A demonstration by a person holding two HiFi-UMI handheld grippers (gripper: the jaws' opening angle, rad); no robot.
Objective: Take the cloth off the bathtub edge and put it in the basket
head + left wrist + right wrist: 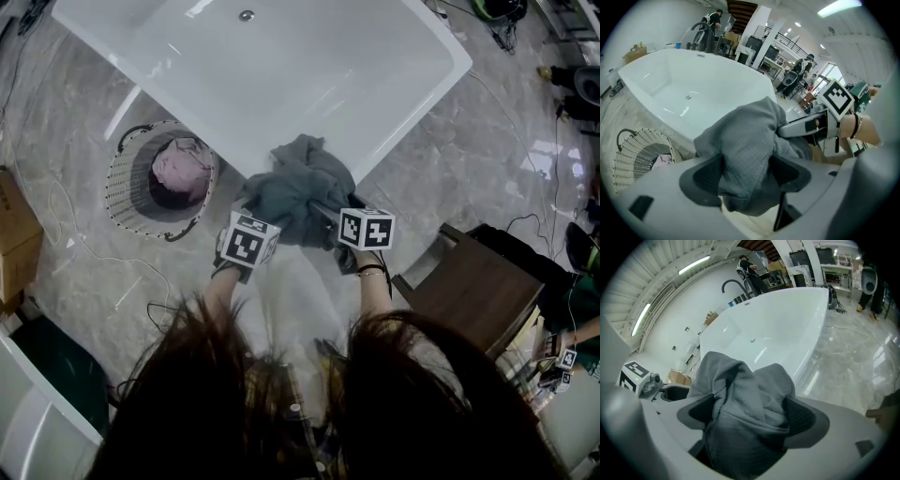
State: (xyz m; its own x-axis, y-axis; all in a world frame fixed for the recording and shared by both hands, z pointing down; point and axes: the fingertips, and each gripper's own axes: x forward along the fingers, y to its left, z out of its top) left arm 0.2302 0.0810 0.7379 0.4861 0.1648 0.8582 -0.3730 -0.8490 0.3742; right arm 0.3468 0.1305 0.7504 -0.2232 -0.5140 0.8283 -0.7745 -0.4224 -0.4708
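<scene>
A grey cloth (302, 187) hangs bunched over the near corner of the white bathtub (441, 80). My left gripper (269, 214) reaches into its left side and my right gripper (323, 210) into its right side. In the left gripper view the cloth (750, 145) fills the gap of the left gripper (746, 176), whose jaws stand wide. The right gripper view shows the same: cloth (745, 394) heaped between the wide jaws of the right gripper (750, 417). The wicker basket (120, 187) stands on the floor left of the tub corner, with a pink cloth (183, 164) inside.
A brown wooden piece of furniture (478, 291) stands close at my right. A cardboard box (14, 234) sits at the left edge, and cables (112, 261) trail over the marble floor. People and equipment stand far behind the tub.
</scene>
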